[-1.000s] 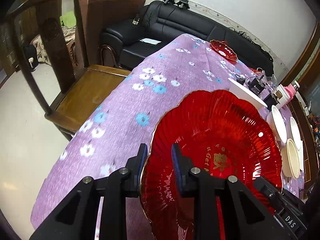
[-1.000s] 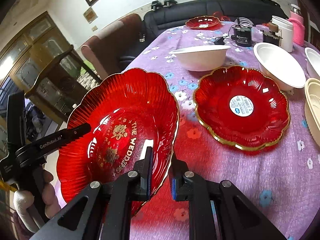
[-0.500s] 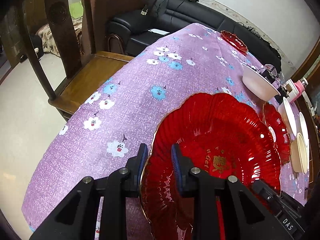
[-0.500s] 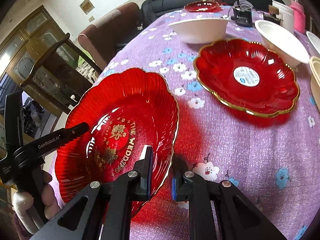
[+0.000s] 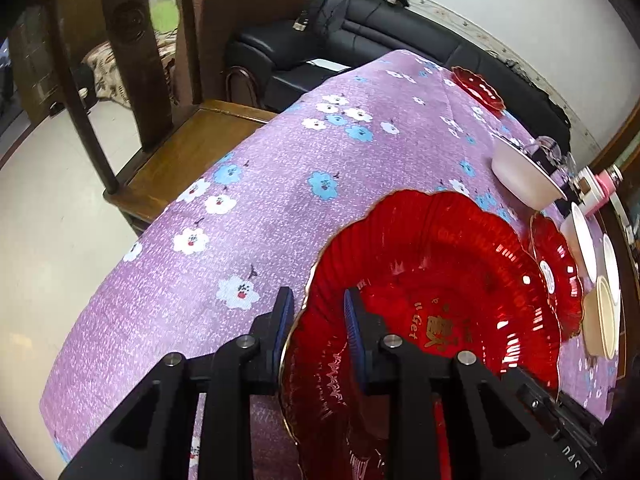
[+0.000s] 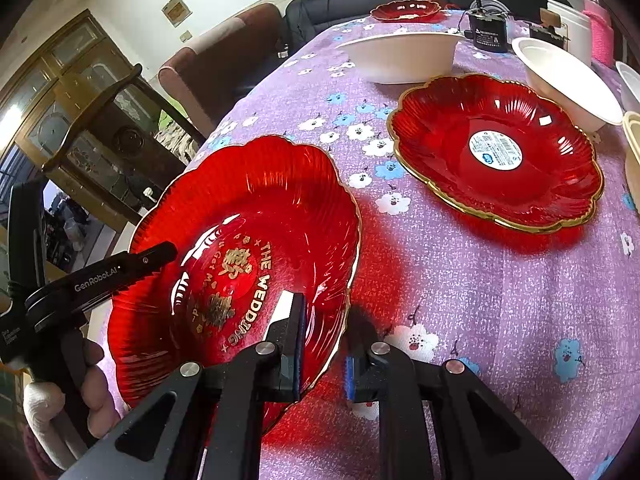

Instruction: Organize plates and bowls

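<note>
While we read the scene from left to right, the first thing we meet is the left gripper (image 5: 316, 316), straddling the near-left rim of the red scalloped plate (image 6: 240, 248). Its jaws are opening, and with the rim between them the blue pads seem to stand just clear of the plastic. The plate sits low over the purple floral tablecloth (image 6: 480, 300), near the table's left edge; we cannot tell whether its base is fully down.

Next comes the right gripper (image 6: 322, 344), whose jaws are clamped on the same plate's near-right rim, one pad inside the dish and one beneath the gilt edge.

The relation we judge decisive lies further right: a second red plate (image 6: 496, 152), with a round sticker in its well, rests flat on the cloth, apart from the held one, away and to the right of the tongs. If the plates are to be stacked, the right hand is the nearer carrier.

Beyond it stand white bowls (image 6: 400, 56), and a cream one is cut off at the frame's edge. A small red dish (image 6: 406, 10) at the far end is too distant to make out, and the plate's underside is hidden.
</note>
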`<state>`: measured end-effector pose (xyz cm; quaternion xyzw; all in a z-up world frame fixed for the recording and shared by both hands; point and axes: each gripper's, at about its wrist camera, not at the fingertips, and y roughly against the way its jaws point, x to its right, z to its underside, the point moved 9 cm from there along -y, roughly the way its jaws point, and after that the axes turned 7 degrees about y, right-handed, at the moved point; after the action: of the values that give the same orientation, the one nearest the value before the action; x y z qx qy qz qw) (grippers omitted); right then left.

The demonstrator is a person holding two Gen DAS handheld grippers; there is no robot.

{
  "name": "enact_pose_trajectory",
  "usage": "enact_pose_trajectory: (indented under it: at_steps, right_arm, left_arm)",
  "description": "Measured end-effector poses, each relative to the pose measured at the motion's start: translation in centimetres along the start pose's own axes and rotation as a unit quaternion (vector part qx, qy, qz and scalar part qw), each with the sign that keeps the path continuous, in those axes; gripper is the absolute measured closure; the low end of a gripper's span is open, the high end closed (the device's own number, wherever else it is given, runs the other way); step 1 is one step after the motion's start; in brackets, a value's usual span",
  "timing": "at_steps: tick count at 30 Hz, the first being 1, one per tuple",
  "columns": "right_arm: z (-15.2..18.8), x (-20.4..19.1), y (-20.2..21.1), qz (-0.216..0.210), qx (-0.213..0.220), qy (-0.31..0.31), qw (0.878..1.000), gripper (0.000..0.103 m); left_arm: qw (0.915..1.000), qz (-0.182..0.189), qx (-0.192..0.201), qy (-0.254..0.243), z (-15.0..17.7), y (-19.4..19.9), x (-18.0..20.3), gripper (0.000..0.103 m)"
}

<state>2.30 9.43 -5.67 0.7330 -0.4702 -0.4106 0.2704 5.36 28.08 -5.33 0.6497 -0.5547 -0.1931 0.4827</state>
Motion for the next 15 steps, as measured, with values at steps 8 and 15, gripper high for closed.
enact_pose_trajectory:
  at_steps: [8,15]
  right_arm:
    - [-0.1,1.0,2.8,0.001,0.032,-0.001,0.999,0.082]
    - [0.7,2.0,6.1,0.007,0.056,0.012,0.998,0.069]
  left_arm:
    - [0.9992,0.001,0.021,0.035,-0.1,2.3,-0.6,0.045]
    - [0.9980,0.006,0.039,0.048,0.8,5.3,-0.6,0.035]
